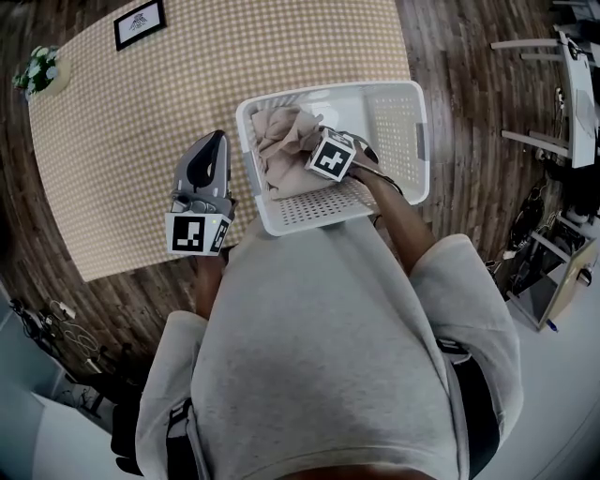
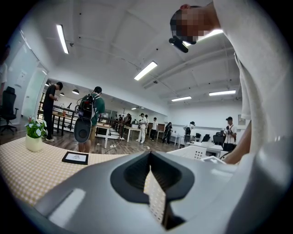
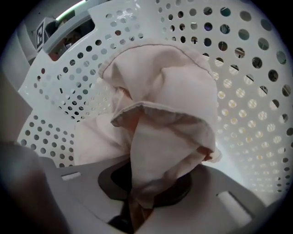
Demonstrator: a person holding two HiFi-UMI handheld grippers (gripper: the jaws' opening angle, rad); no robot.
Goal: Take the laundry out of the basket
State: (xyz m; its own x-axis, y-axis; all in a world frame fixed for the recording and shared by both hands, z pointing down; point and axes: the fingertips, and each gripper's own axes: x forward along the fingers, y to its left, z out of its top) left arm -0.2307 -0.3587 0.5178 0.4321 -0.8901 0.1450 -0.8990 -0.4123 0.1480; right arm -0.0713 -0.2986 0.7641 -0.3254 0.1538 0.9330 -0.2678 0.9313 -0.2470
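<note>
Pale pink crumpled cloth [image 3: 160, 114] = the laundry. It lies inside the white perforated plastic basket [image 1: 412, 89], bunched vs. the left wall, not lifted clear of the rim. The right gripper [image 3: 135, 203] reaches steeply down into the basket & its fingers [image 3: 87, 196] are clenched on a fold of the cloth: fabric pinched btwn the pads, the rest ballooning up ahead of them.

Step in hand, by my read: grab made, lift-out not yet done. Nxt move prob. calls for a straight pull up, high enough that the hanging part clears the wall, then across to the bench [image 1: 141, 141]. Only a fold is pinched, so a yank may let it slip. The light basket could ride up w/ it if fabric snags.

The left gripper [image 1: 214, 141] hangs over the bench just left of the basket, apart from it, pointing approx. level. Its fingers [image 2: 105, 192] meet at the tips w/ nothing btwn them. It looks free to steady the basket if needed.

Containers: the basket holds only this one cloth as far as seen, & its right half shows bare perforated floor. It stands at the bench's near edge, on a beige checked cover, right in front of the person. Far left corner: small pale pot [image 1: 49, 82] w/ a green-white plant [image 1: 36, 66] in it. Also a black-framed card [image 1: 139, 22] lying flat.
</note>
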